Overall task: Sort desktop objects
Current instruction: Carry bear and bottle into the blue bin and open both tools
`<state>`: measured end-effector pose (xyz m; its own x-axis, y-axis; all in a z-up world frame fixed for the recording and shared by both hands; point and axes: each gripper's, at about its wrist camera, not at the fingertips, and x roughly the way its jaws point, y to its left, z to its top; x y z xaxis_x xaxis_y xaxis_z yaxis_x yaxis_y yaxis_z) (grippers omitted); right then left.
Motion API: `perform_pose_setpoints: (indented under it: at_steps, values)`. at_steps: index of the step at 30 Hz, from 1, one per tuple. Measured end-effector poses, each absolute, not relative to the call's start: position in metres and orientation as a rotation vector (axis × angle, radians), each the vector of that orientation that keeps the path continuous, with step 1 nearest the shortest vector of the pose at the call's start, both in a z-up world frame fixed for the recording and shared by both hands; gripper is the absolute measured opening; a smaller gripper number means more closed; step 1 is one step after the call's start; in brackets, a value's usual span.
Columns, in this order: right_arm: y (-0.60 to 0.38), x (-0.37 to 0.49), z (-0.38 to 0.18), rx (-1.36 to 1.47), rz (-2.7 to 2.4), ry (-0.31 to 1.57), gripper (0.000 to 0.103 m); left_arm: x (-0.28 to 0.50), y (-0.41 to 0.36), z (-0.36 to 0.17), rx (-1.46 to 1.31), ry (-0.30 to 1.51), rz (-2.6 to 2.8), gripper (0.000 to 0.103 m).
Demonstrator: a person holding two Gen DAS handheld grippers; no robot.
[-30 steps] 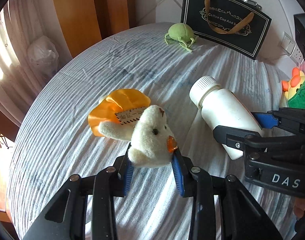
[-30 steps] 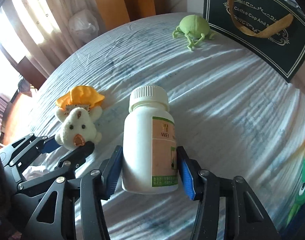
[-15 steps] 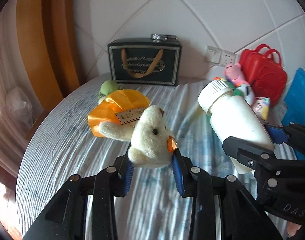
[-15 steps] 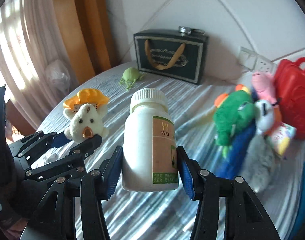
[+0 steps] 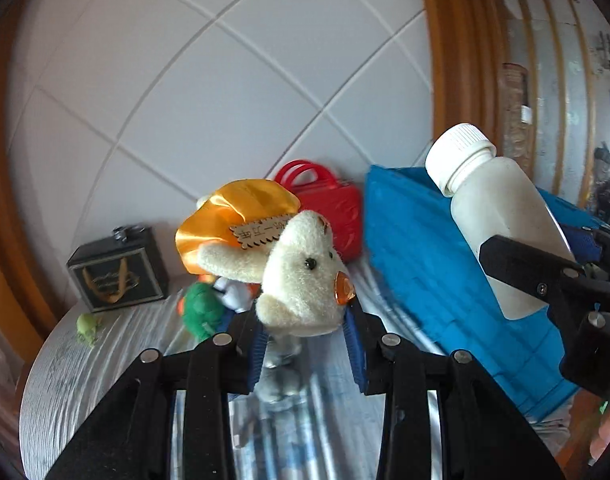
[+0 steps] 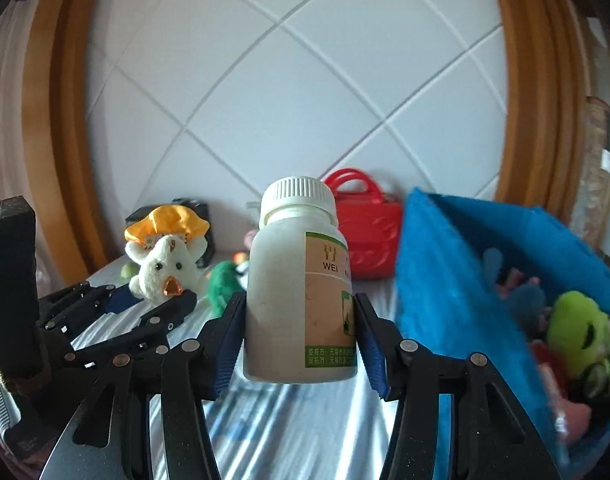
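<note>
My left gripper (image 5: 307, 344) is shut on a cream plush duck (image 5: 301, 272) with an orange satin hat and holds it in the air above the table. The duck also shows in the right wrist view (image 6: 165, 264), left of the bottle. My right gripper (image 6: 301, 348) is shut on a white pill bottle (image 6: 293, 304) with a green-edged label, held upright and raised; the bottle also shows in the left wrist view (image 5: 493, 216). A blue fabric bin (image 6: 445, 280) stands at the right, holding plush toys.
A red toy handbag (image 6: 365, 232) stands by the tiled wall. A black gift bag (image 5: 117, 268), a small green frog toy (image 5: 89, 328) and a green plush (image 5: 203, 312) sit on the striped tablecloth (image 5: 105, 360). A wooden door frame lies to the right.
Both grippers have lifted their objects off the table and swung right, toward the blue bin and red handbag. Both grips are unchanged.
</note>
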<state>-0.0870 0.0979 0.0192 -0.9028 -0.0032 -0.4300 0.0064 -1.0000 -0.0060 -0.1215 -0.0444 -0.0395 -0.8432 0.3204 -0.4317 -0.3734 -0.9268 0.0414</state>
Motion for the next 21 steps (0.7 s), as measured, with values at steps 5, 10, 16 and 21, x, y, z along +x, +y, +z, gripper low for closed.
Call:
perform_pose_setpoints:
  at_steps: [5,10,16,21]
  values:
    - [0.202,-0.039,0.04,0.633,-3.249,-0.029,0.052,-0.089,0.063,-0.012,-0.521,0.221,2.566,0.034]
    - [0.282,-0.015,0.043,0.642,-3.354,-0.058,0.052,-0.068,0.151,-0.007,-0.546,0.287,2.451,0.034]
    - [0.338,-0.007,0.031,0.693,-3.416,-0.11,0.052,-0.061,0.216,-0.01,-0.6,0.383,2.367,0.034]
    - [0.372,-0.001,0.018,0.758,-3.434,-0.134,0.052,-0.053,0.245,-0.018,-0.648,0.41,2.326,0.034]
